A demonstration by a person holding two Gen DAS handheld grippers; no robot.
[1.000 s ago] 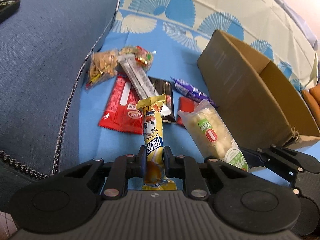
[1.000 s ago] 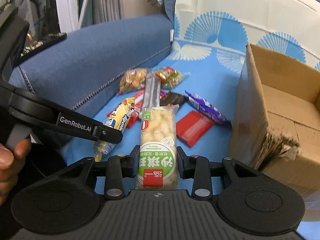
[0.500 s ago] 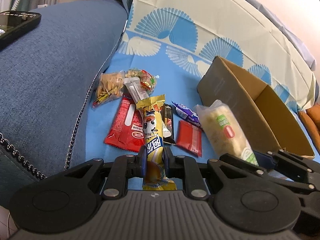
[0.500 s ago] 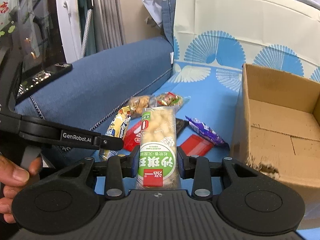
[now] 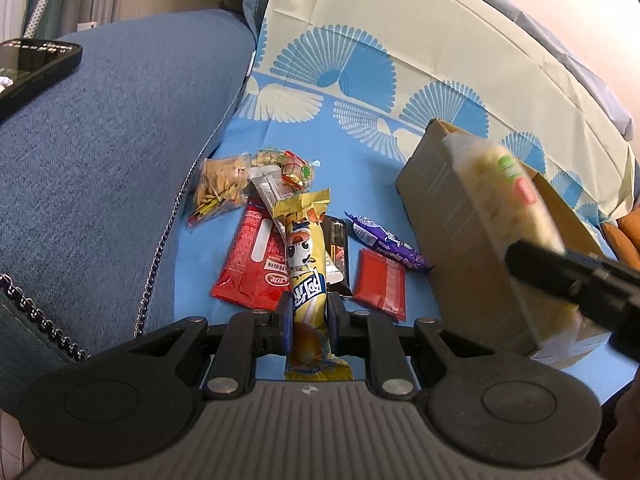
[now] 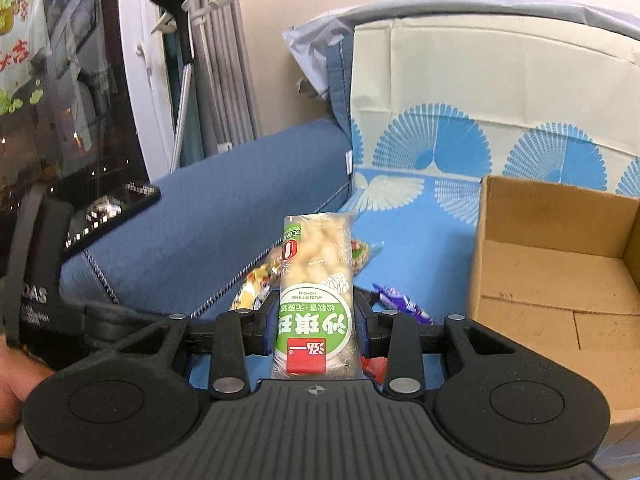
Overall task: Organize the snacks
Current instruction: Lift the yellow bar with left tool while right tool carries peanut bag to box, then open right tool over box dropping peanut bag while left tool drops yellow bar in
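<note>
My left gripper point(image 5: 307, 312) is shut on a yellow snack packet point(image 5: 305, 256) with a cartoon face, held above the snack pile. My right gripper point(image 6: 316, 320) is shut on a clear and green pack of puffed snacks point(image 6: 316, 280), held up to the left of the open cardboard box point(image 6: 560, 280). In the left wrist view that pack point(image 5: 508, 208) appears blurred at the box's point(image 5: 448, 200) near wall, with the right gripper's finger point(image 5: 560, 272) across it. The box looks empty inside.
On the blue patterned cloth point(image 5: 360, 160) lie a large red packet point(image 5: 256, 256), a small red packet point(image 5: 380, 280), a purple bar point(image 5: 384, 244), a dark bar point(image 5: 335, 244), a silver wrapper and two clear bags of nuts and candy point(image 5: 224, 180). A blue sofa arm point(image 5: 100, 160) holding a phone point(image 5: 32, 64) is left.
Both grippers have risen with their snacks. The right gripper has carried the green pack up and toward the box; the floor pile looks farther away.
</note>
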